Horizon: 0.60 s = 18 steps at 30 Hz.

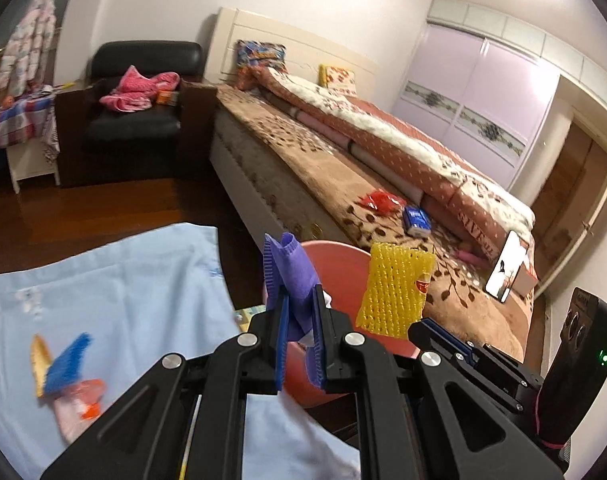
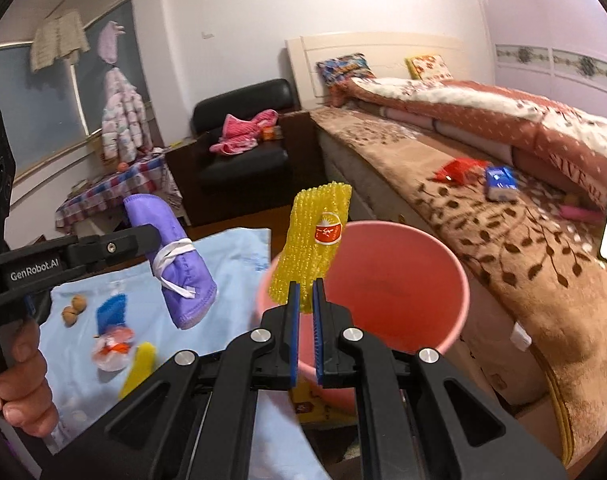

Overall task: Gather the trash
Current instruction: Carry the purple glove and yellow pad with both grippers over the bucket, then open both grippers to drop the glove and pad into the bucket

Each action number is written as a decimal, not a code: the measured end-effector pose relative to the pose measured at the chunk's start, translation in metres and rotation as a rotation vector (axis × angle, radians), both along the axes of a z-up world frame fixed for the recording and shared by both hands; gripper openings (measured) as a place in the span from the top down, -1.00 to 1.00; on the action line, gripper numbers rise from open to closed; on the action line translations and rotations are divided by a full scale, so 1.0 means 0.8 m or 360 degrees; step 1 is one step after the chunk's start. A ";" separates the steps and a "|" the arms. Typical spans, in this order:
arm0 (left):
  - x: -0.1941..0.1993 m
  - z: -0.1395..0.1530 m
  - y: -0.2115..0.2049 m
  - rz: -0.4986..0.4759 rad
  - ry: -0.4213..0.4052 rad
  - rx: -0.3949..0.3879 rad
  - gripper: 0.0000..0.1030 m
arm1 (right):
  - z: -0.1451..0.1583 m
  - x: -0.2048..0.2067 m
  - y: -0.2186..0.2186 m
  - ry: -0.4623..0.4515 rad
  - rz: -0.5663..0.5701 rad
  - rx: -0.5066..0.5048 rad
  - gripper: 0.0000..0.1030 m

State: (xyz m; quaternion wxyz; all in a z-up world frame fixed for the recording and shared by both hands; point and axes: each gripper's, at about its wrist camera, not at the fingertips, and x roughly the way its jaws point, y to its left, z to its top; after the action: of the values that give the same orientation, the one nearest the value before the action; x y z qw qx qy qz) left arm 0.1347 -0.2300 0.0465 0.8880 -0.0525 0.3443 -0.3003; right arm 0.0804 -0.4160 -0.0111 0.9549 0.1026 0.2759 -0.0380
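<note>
A purple face mask (image 1: 293, 268) with white ear loops stands up between the blue pads of my left gripper (image 1: 299, 300), which is shut on it. My right gripper (image 2: 306, 286) is shut on the lower edge of a yellow foam fruit net (image 2: 315, 236) with a red sticker. The net hangs over the near rim of a pink bin (image 2: 459, 272) whose inside looks bare. In the right wrist view the left gripper (image 2: 151, 236) and mask (image 2: 175, 264) hover left of the bin, above a light blue cloth (image 2: 223, 264). The left wrist view shows the net (image 1: 395, 288) over the bin (image 1: 335, 264).
The blue cloth holds a blue scrap (image 2: 111, 310), walnut shells (image 2: 73, 310), a plastic wrapper (image 2: 111, 348) and a yellow net piece (image 2: 139, 368). On the bed to the right lie a red wrapper (image 2: 455, 170), a blue tissue pack (image 2: 501, 182) and a phone (image 1: 507, 268). A black armchair (image 1: 143, 120) stands behind.
</note>
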 end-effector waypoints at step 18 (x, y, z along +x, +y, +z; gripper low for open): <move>0.037 -0.058 -0.075 -0.0120 0.0137 0.0099 0.43 | -0.050 0.019 -0.037 0.0167 -0.0071 0.0056 0.87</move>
State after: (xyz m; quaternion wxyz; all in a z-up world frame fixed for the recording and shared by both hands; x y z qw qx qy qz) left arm 0.1640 -0.2902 0.0001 0.8616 -0.0247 0.3931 -0.3202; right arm 0.0955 -0.4453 -0.0512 0.9361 0.1235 0.3238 -0.0598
